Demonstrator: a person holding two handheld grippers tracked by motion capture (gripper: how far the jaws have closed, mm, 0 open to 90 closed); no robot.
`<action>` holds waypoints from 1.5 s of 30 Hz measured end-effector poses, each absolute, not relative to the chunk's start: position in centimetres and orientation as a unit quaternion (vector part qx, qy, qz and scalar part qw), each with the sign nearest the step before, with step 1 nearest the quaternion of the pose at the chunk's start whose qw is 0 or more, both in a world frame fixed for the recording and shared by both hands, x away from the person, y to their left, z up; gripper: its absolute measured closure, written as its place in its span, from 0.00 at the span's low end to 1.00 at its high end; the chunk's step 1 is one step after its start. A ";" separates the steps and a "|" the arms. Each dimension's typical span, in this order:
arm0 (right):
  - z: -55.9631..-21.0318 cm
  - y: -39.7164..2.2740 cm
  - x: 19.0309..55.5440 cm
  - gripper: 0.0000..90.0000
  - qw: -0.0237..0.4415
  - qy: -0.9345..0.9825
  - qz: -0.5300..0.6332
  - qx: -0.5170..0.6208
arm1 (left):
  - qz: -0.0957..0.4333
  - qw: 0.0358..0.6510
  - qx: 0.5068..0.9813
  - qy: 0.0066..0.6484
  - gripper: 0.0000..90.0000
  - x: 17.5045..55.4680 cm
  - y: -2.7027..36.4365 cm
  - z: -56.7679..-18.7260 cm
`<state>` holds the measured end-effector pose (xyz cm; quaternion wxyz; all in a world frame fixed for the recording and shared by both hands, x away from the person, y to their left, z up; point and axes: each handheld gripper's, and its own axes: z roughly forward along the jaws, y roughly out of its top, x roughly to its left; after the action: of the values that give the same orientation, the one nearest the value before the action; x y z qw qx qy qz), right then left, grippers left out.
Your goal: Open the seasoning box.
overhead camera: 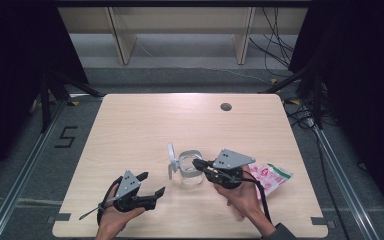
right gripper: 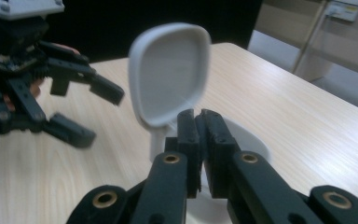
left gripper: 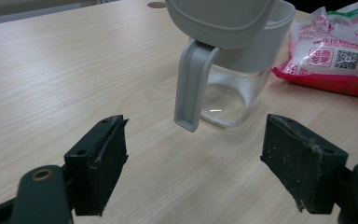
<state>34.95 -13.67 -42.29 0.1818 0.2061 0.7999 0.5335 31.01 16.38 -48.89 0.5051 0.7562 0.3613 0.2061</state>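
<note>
A clear container (overhead camera: 190, 176) with a grey rim stands near the table's middle, its grey lid (overhead camera: 171, 158) flipped upright on the left side. My right gripper (overhead camera: 198, 163) comes in from the right and is shut on the container's rim. In the right gripper view its jaws (right gripper: 199, 116) meet just below the raised lid (right gripper: 170, 88). My left gripper (overhead camera: 152, 183) is open, low on the table, left of the container and apart from it. In the left gripper view the gripper (left gripper: 193, 158) faces the container (left gripper: 233, 93) and the lid's hinge strap (left gripper: 191, 84). The left gripper (right gripper: 98, 114) also appears in the right gripper view.
A pink, white and green packet (overhead camera: 271, 176) lies flat to the right of the container, under my right hand; it also shows in the left gripper view (left gripper: 335, 56). A grey cable hole (overhead camera: 225, 106) sits near the table's far edge. Cables lie on the floor at right.
</note>
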 end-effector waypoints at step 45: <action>-47.8 -30.3 26.8 0.75 0.180 0.773 0.473 0.382 | 0.196 0.494 0.763 0.369 0.25 31.1 16.8 -49.1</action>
<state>26.76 -30.33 -47.84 0.1798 0.3818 0.7732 0.4733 31.13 16.80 -49.08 0.4937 0.7626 0.3694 0.1957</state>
